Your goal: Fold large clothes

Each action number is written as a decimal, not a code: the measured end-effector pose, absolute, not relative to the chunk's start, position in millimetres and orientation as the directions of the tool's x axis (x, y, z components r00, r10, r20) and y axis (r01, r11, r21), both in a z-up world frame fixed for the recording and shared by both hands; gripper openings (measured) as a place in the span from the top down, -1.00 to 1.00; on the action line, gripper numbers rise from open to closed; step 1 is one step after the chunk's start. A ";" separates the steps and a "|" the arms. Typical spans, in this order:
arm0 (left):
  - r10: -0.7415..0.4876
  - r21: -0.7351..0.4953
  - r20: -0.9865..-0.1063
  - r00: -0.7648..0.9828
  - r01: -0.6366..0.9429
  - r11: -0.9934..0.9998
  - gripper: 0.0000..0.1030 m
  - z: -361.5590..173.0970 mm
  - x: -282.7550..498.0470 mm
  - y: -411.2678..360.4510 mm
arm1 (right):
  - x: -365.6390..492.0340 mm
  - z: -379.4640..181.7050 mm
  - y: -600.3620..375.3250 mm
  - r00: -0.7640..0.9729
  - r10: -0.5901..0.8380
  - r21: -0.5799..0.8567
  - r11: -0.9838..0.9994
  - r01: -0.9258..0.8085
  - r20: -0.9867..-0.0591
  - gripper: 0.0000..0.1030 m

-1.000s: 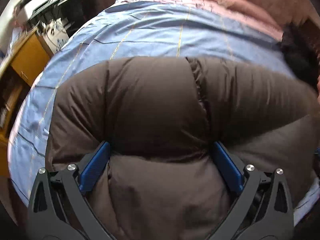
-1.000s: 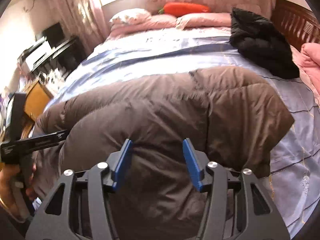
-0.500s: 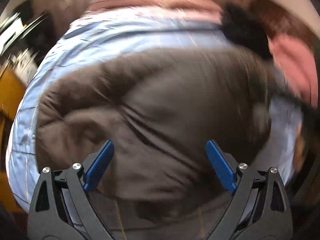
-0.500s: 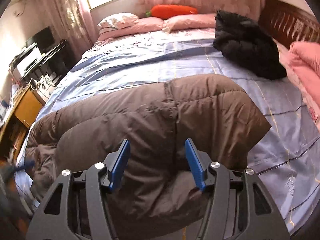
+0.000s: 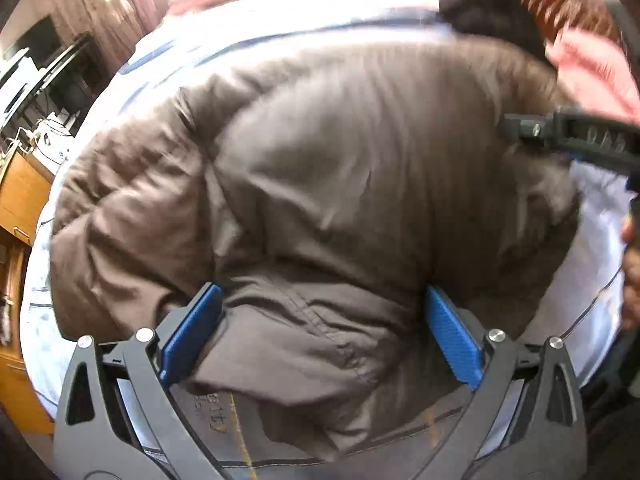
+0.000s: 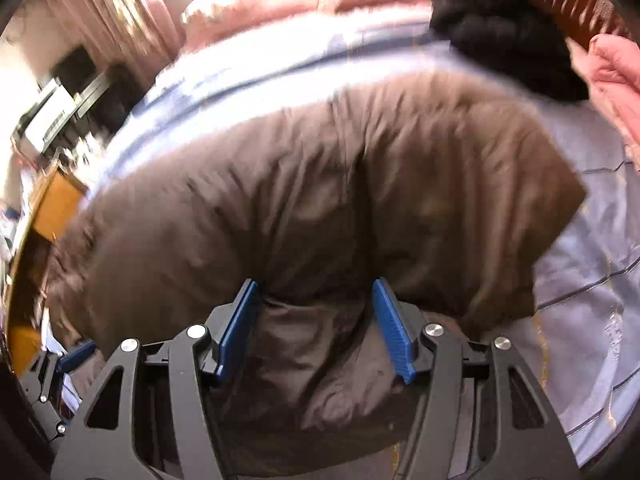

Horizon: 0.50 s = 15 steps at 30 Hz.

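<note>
Brown puffer coat (image 5: 340, 184) sprawled across blue striped bedsheet (image 6: 592, 280), bulky, quilted, creased, already doubled into thick mound. Step, by my reading: mid-fold, regripping near edge. Next move needs firm bite through thick padding. Left gripper (image 5: 320, 332) has just been opening, jaws fully wide, coat hem between pads, unpinched. Right gripper (image 6: 316, 324) half open, astride coat fold; clamped or not, cannot tell.
</note>
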<state>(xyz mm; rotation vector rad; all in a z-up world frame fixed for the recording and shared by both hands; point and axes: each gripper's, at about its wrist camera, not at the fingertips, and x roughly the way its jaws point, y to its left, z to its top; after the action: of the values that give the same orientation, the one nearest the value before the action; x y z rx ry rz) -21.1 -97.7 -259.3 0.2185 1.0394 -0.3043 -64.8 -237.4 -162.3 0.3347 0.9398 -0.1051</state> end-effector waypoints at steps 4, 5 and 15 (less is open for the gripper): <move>-0.126 0.035 -0.871 0.475 0.316 0.948 -0.96 -254.8 -17.6 -94.7 | -60.9 -146.4 -250.9 0.651 -0.043 0.148 0.961 0.235 -0.758 -0.18; -0.126 0.026 -0.880 0.459 0.311 0.950 -0.96 -258.4 -15.6 -94.1 | -57.1 -145.0 -261.9 0.669 -0.039 0.174 0.953 0.249 -0.742 -0.18; -0.074 0.073 -0.906 0.417 0.325 0.943 -0.96 -276.2 -6.0 -94.8 | -35.8 -221.6 -294.4 0.458 -0.059 0.142 0.908 0.393 -0.887 -0.35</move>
<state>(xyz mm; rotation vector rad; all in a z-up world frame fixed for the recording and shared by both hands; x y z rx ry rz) -6.0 -94.8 -276.2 0.2527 1.1154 -0.2540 -35.8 -294.4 -221.6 0.3512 1.0633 -0.2858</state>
